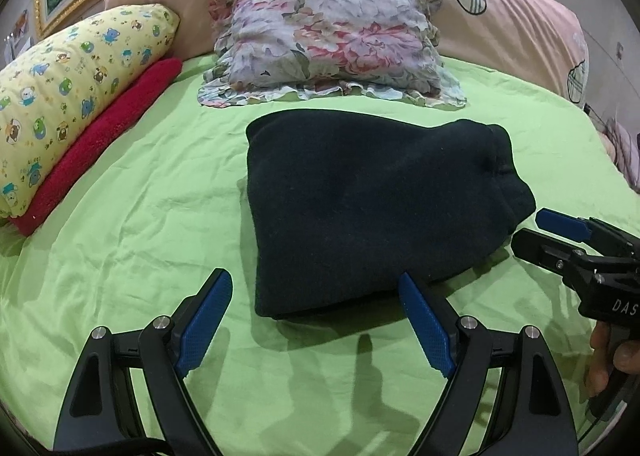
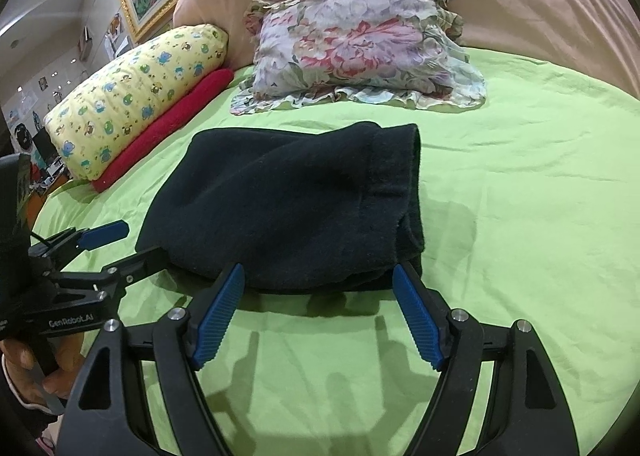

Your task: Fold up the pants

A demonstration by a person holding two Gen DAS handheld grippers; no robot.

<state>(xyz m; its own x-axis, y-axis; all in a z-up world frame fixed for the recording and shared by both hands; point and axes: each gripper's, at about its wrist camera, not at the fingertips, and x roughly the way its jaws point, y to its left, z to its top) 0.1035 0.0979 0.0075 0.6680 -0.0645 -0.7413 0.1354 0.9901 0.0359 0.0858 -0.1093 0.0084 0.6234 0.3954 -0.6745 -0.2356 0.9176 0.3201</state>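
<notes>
Pants (image 2: pixel 288 207) folded, left tongs (image 2: pixel 132 244) marked "GenRobot.AI"

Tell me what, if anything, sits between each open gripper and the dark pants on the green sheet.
Nothing visible does. The left gripper and right gripper both stand open at the near edge of the folded pants, with only bare green sheet before them. The floral pillow lies beyond the pants, out of the way.

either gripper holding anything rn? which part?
Nothing held. Left gripper and right gripper both open, near the folded pants' front edge.
</notes>
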